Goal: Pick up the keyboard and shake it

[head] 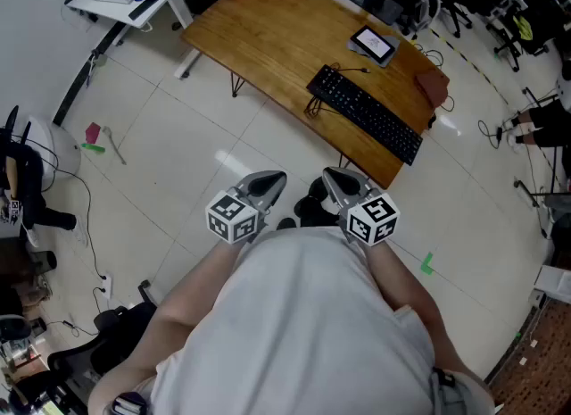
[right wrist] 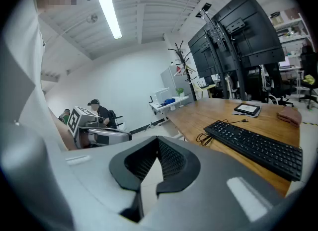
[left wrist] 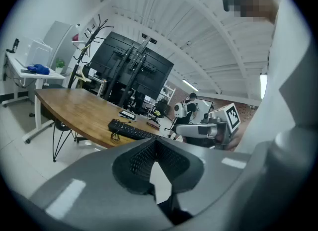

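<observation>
Keyboard [head: 364, 113] lies on table [head: 259, 38] by near right edge, long axis slanting along that edge, well ahead of both grippers; right gripper [head: 337, 185] nearer than left gripper [head: 268, 186]; both sets of fingers clenched, empty

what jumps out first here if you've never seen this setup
The black keyboard lies along the near right edge of the long wooden table, with a tablet just beyond it. Nearer, the left gripper and the right gripper are held side by side in front of the person's body, both shut and empty, short of the table.
</observation>
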Demonstrator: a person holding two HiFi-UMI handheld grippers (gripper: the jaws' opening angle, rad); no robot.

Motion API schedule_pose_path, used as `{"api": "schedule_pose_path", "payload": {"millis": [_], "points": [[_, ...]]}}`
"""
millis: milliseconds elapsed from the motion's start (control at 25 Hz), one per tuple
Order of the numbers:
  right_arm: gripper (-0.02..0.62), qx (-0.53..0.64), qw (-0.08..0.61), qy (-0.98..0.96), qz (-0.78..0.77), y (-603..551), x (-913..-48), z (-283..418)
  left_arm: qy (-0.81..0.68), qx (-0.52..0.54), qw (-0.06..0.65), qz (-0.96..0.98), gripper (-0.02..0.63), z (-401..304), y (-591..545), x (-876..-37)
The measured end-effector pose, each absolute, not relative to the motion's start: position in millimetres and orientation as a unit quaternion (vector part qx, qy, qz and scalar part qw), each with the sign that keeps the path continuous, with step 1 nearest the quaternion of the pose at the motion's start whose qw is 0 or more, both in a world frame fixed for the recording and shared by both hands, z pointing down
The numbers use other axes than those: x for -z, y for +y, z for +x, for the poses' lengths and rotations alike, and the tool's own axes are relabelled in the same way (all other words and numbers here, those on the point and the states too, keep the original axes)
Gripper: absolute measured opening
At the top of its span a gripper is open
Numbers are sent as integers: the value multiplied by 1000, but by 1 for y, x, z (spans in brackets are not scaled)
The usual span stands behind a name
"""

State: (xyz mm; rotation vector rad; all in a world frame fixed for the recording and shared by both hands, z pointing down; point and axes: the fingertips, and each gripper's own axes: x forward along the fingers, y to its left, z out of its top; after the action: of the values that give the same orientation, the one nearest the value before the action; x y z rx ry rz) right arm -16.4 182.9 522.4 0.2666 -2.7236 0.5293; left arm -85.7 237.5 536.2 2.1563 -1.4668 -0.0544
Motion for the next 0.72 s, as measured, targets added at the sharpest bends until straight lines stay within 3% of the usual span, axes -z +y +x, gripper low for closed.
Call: {"api": "schedule_pose_path", "payload": {"millis": [440, 720], "points": [[3, -203, 161, -965, 31, 88, -520, -73, -566, -20, 272, 778, 0, -115, 147, -523], [3, -238, 145, -959, 60, 29, -535, -52, -527, -72, 281, 799, 0, -98, 75, -525]]}}
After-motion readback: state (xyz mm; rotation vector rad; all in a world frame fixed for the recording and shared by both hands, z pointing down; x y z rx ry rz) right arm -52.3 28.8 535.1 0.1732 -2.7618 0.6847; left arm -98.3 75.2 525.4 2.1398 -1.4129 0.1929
